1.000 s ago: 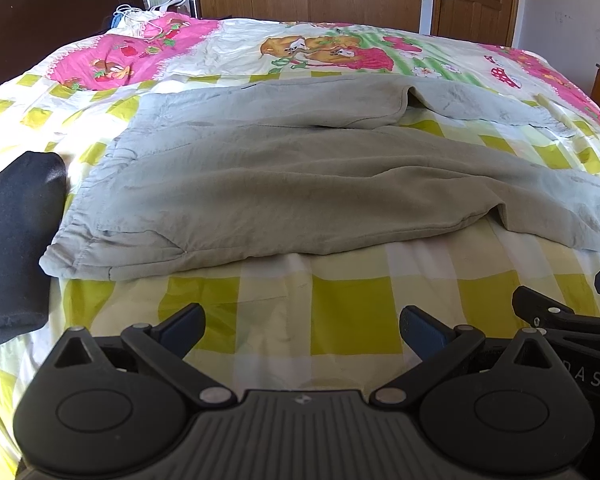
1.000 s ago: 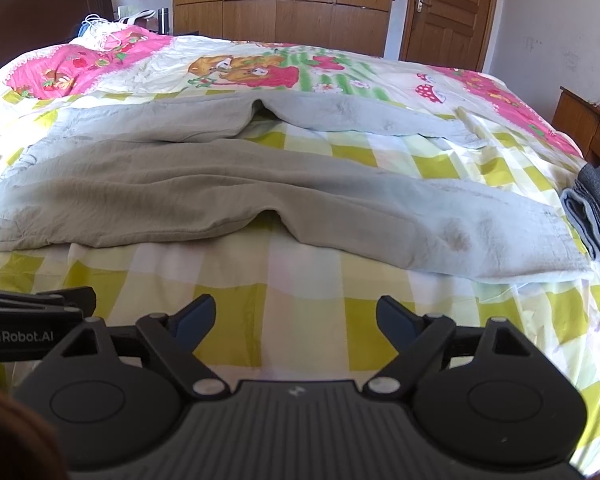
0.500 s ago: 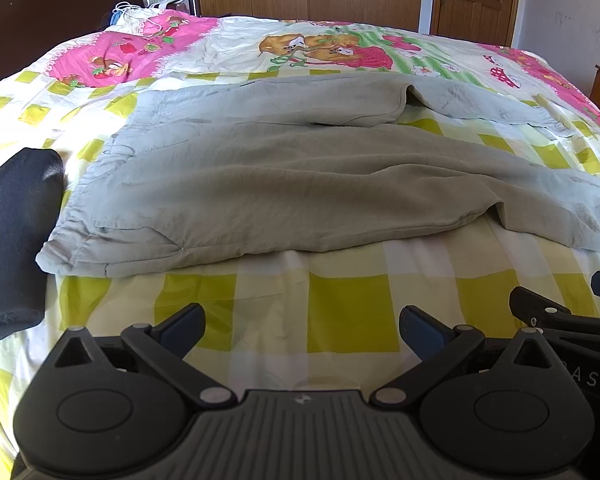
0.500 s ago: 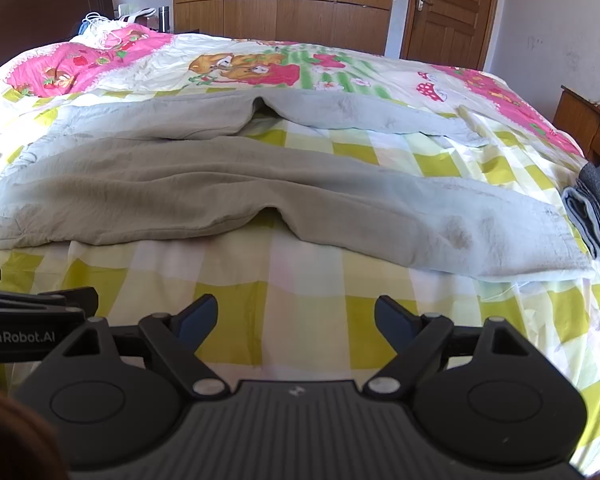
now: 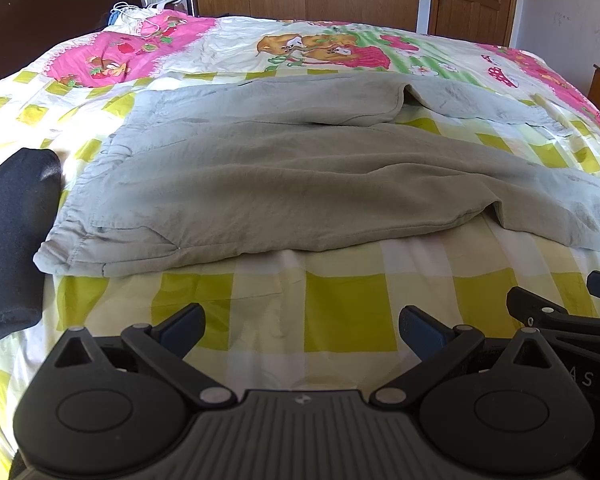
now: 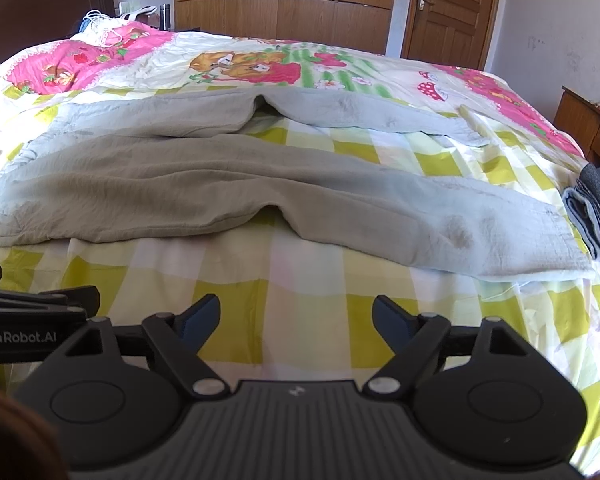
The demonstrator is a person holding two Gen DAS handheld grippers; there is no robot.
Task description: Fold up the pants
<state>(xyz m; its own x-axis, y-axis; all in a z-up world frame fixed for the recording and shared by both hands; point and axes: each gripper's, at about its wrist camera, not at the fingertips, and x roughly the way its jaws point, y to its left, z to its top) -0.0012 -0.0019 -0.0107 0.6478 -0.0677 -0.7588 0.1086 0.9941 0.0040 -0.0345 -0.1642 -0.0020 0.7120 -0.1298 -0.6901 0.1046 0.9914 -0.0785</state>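
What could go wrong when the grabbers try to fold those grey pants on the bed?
1. The pants lie flat on the checked bedsheet, so the open left gripper or right gripper might pinch the sheet too.
2. The two legs lie spread apart, so the fold may end up crooked.
3. Folded grey clothes sit right by the near leg's cuff and could get bumped.

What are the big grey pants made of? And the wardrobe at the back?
The grey pants look like soft, matte woven cloth, maybe cotton or linen: they crease, slump and show fine wrinkles. The wardrobe looks like brown wood with a smooth, slightly shiny finish: panel lines and warm grain-like tone show, though it could be veneer.
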